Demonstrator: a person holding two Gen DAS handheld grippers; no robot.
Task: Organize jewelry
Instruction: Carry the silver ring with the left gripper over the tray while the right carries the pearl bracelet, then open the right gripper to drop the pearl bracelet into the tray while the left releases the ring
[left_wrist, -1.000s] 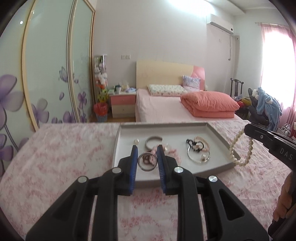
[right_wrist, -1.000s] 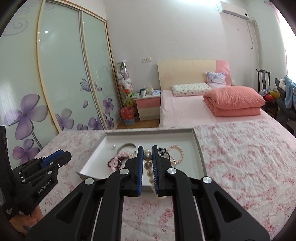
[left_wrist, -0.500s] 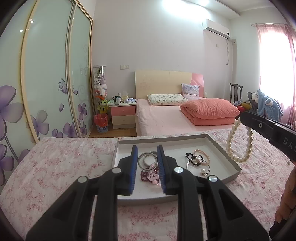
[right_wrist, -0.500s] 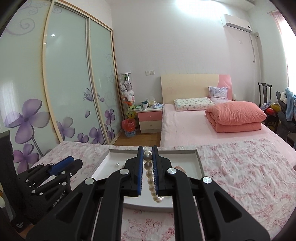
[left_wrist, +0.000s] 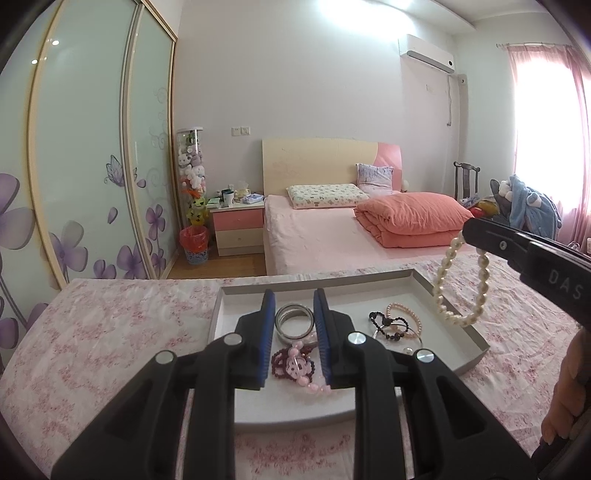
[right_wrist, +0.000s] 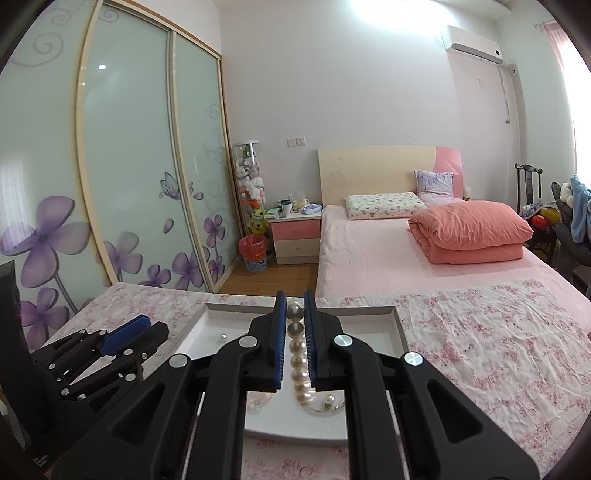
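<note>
My left gripper (left_wrist: 293, 314) is shut on a silver bangle (left_wrist: 293, 320) and holds it above the grey tray (left_wrist: 424, 286). In the tray lie a dark red and pink bead bracelet (left_wrist: 295, 365), a black bead bracelet (left_wrist: 388, 325) and a pink bead bracelet (left_wrist: 404, 314). My right gripper (right_wrist: 295, 314) is shut on a white pearl bracelet (right_wrist: 297, 363), which hangs above the tray (right_wrist: 397, 321). In the left wrist view the pearl bracelet (left_wrist: 461, 291) hangs from the right gripper (left_wrist: 471, 230) over the tray's right edge.
The tray sits on a table with a pink floral cloth (left_wrist: 110, 325). A loose pearl (right_wrist: 222, 336) lies in the tray. Behind are a bed (left_wrist: 332, 229), a nightstand (left_wrist: 238, 229) and sliding wardrobe doors (left_wrist: 92, 147).
Both grippers have risen. The left lifted the silver bangle up off the tray. The right lifted the pearl bracelet higher, over the tray's right side.
</note>
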